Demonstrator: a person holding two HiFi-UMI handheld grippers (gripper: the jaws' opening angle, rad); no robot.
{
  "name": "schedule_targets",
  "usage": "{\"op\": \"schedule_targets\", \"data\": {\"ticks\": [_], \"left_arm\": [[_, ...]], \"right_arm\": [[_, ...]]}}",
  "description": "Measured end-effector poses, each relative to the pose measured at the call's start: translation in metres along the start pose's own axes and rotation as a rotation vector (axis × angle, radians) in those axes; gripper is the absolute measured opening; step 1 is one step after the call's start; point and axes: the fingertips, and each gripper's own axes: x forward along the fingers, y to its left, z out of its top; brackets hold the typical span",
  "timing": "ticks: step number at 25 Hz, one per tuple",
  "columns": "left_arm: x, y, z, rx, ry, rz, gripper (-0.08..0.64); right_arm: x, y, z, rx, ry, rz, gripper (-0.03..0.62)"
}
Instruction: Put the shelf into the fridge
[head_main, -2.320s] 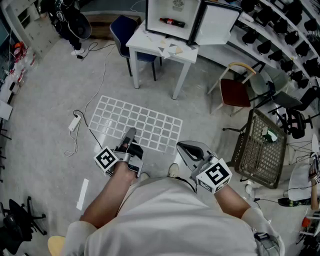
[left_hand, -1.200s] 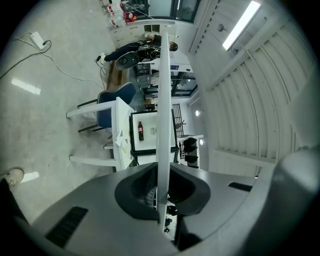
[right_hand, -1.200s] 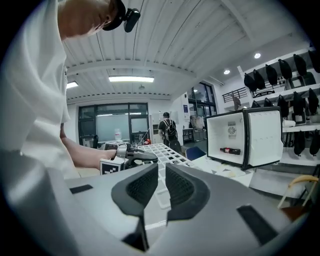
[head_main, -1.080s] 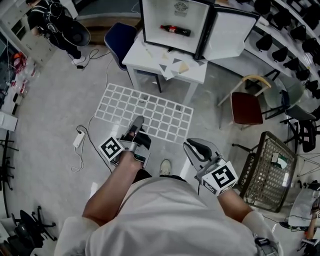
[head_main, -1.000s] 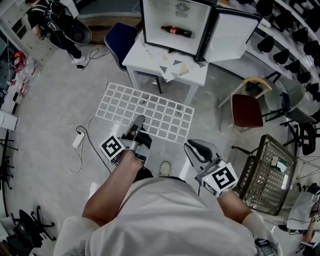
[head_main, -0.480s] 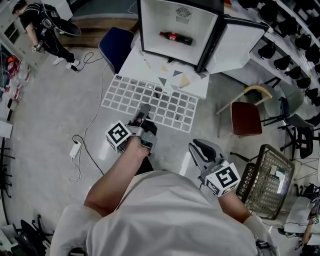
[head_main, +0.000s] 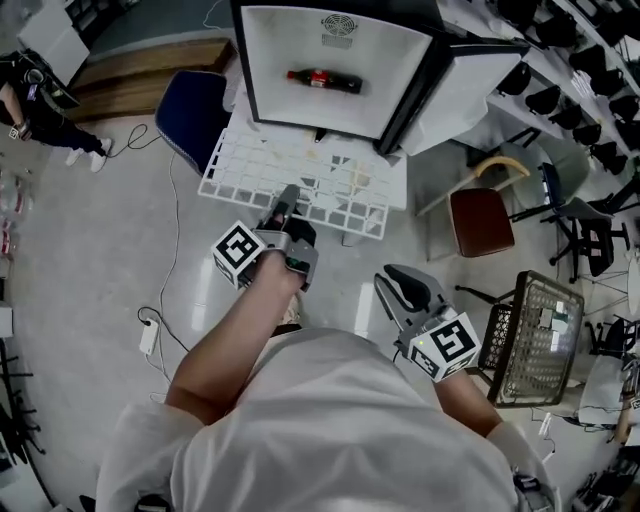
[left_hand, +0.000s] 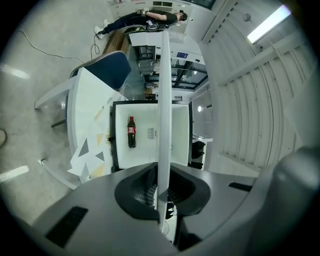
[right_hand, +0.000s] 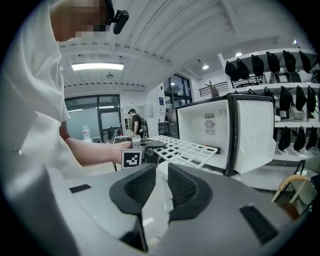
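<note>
The left gripper (head_main: 288, 200) sits a little left of the frame's middle in the head view, with its jaws closed on the near edge of the white grid shelf (head_main: 250, 165); in the left gripper view the shelf shows edge-on, as a thin white strip that rises from between the two pads; the shelf is held flat above the white table (left_hand: 85, 125), at the upper middle of the head view, and its far edge is at the open front of the fridge (head_main: 330, 45); whether that edge is already inside, I cannot tell; the fridge stands at the top of the frame with its door (head_main: 460, 90) swung out to the right, and a dark bottle (head_main: 323, 80) lies inside it; the right gripper (head_main: 392, 280) is lower and to the right, apart from the shelf, its jaws drawn almost together with only a thin gap and nothing in it; a blue chair (head_main: 190, 105) stands left of the table; a chair with a red seat (head_main: 480, 222) and a wire basket (head_main: 535, 340) are on the floor at the right.
</note>
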Motion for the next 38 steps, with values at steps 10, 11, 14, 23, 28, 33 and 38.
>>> {"op": "schedule_targets", "data": {"ticks": [10, 11, 14, 23, 28, 33, 38], "left_arm": [[0.073, -0.003, 0.027, -0.020, 0.056, -0.021, 0.037], [0.082, 0.001, 0.029, -0.028, 0.058, -0.024, 0.037], [0.098, 0.005, 0.029, -0.046, 0.051, -0.026, 0.037], [0.150, 0.010, 0.045, -0.057, 0.021, -0.025, 0.037], [0.174, 0.012, 0.046, -0.065, 0.008, -0.019, 0.037], [0.188, 0.013, 0.051, -0.065, 0.001, -0.024, 0.037], [0.193, 0.012, 0.048, -0.079, 0.000, -0.029, 0.037]], "right_arm": [[0.034, -0.019, 0.015, 0.058, 0.015, -0.104, 0.091], [0.037, -0.026, 0.014, 0.060, 0.018, -0.115, 0.091], [0.038, -0.048, 0.014, 0.082, 0.011, -0.129, 0.091], [0.072, -0.120, 0.027, 0.072, 0.028, -0.076, 0.074], [0.086, -0.148, 0.031, 0.073, 0.040, -0.037, 0.074], [0.098, -0.164, 0.035, 0.068, 0.043, -0.010, 0.074], [0.103, -0.172, 0.033, 0.073, 0.047, 0.009, 0.074]]}}
